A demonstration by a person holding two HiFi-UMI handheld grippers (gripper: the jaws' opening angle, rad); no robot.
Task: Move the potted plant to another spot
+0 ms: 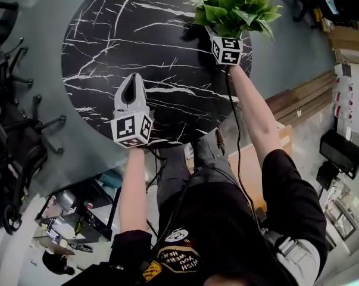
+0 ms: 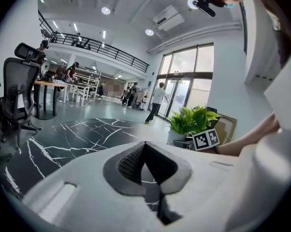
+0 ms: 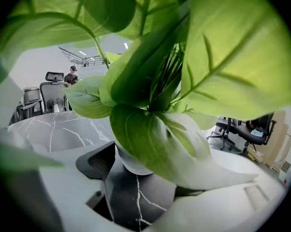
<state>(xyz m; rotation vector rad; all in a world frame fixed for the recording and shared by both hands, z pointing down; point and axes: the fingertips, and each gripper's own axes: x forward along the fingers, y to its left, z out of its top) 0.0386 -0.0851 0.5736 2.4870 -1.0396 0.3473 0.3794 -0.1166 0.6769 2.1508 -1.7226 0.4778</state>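
Note:
The potted plant (image 1: 233, 8), green leaves in a white pot (image 3: 131, 164), is at the far right rim of the round black marble table (image 1: 137, 34). My right gripper (image 1: 222, 36) reaches in under the leaves and is shut on the pot, one pad against its left side; a leaf hides the other side. In the right gripper view the leaves fill most of the picture. My left gripper (image 1: 131, 81) hovers over the table's near middle, its tips together and nothing in them. From the left gripper view the plant (image 2: 191, 120) and the right gripper's marker cube show to the right.
Black office chairs (image 1: 12, 148) stand on the floor left of the table. Wooden planks and cardboard (image 1: 298, 100) lie to the right, with a black box (image 1: 343, 151) beyond. Far off, people (image 2: 157, 100) walk near the glass doors, and a desk (image 2: 48, 88) stands at the left.

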